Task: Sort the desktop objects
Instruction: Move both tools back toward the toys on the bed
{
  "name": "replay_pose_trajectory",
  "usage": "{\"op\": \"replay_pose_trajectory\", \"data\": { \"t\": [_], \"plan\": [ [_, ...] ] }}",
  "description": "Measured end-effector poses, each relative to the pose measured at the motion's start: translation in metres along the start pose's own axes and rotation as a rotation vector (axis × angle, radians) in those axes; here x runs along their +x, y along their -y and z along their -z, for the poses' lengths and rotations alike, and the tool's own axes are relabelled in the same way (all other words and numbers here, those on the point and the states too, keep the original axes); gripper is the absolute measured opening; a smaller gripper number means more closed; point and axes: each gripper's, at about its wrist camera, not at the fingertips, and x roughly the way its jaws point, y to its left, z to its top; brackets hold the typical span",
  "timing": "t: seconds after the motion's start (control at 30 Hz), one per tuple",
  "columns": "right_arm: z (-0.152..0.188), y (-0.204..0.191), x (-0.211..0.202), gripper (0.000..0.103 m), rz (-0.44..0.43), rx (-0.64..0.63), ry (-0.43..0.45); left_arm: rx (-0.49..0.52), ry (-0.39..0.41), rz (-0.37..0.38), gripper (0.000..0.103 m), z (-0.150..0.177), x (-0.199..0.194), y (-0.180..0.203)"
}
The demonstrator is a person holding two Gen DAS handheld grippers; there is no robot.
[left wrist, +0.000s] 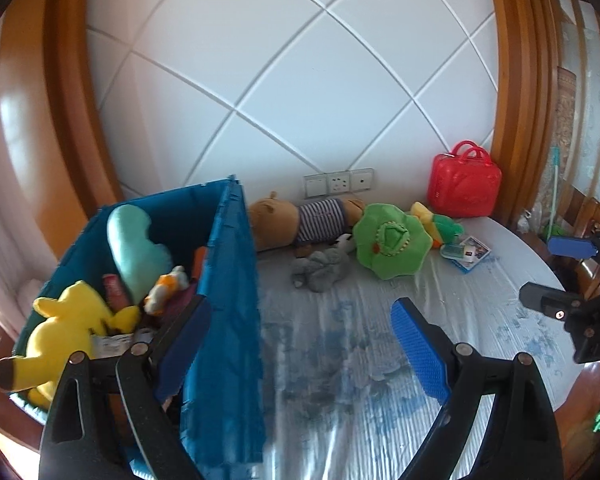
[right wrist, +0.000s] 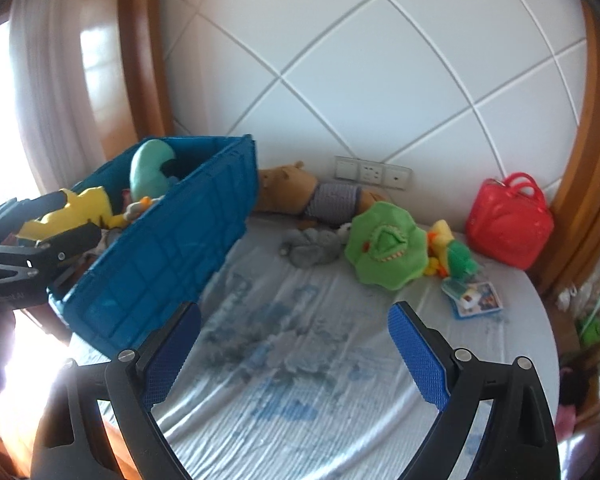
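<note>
Several soft toys were left on the table (right wrist: 300,400), strung along its far edge by the wall: a brown bear (right wrist: 300,192) in a striped shirt, a grey plush (right wrist: 312,250) in front of it, a green round plush (right wrist: 384,254) beside that, a small yellow-and-green toy (right wrist: 452,254), and a flat packet (right wrist: 476,300) nearer the right edge. A red case (right wrist: 508,224) stood in the far right corner. The blue bin (right wrist: 172,248) sat at the left edge, already holding a yellow plush (left wrist: 68,328), a mint cushion (left wrist: 136,248) and smaller things.

My left claw (left wrist: 300,344) hung open and empty across the bin's near wall, one finger over the inside. My right claw (right wrist: 296,356) was open and empty too, above the bare middle of the cloth.

I judged I was between drops, with the next pick still to start. The grey plush lay closest; my right claw would need to reach forward, lower over it and close on its bulk.
</note>
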Motion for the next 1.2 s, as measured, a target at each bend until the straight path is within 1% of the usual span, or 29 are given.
{"op": "replay_pose_trajectory", "data": {
  "t": [0.17, 0.27, 0.37, 0.53, 0.7, 0.8, 0.97, 1.07, 1.2],
  "plan": [
    [0.007, 0.033, 0.019, 0.095, 0.059, 0.052, -0.023, 0.019, -0.017, 0.050, 0.092, 0.003, 0.060, 0.017],
    [0.013, 0.051, 0.037, 0.095, 0.073, 0.085, -0.059, 0.015, -0.029, 0.063, 0.092, 0.002, 0.095, 0.023],
    [0.017, 0.069, 0.053, 0.095, 0.092, 0.100, -0.072, 0.012, -0.044, 0.067, 0.092, 0.001, 0.128, 0.030],
    [0.024, 0.108, 0.089, 0.095, 0.101, 0.129, -0.100, 0.012, -0.056, 0.048, 0.092, 0.003, 0.188, 0.043],
    [0.035, 0.147, 0.131, 0.095, 0.093, 0.127, -0.131, 0.018, -0.058, 0.007, 0.092, 0.010, 0.267, 0.057],
    [0.046, 0.170, 0.161, 0.095, 0.084, 0.127, -0.159, 0.031, -0.057, -0.004, 0.092, 0.016, 0.320, 0.066],
    [0.062, 0.193, 0.204, 0.095, 0.078, 0.109, -0.199, 0.052, -0.069, -0.017, 0.092, 0.023, 0.405, 0.076],
    [0.071, 0.206, 0.230, 0.095, 0.075, 0.110, -0.222, 0.062, -0.090, -0.029, 0.092, 0.027, 0.449, 0.075],
    [0.083, 0.220, 0.263, 0.095, 0.073, 0.113, -0.246, 0.092, -0.106, -0.044, 0.092, 0.033, 0.496, 0.074]
  ]
}}
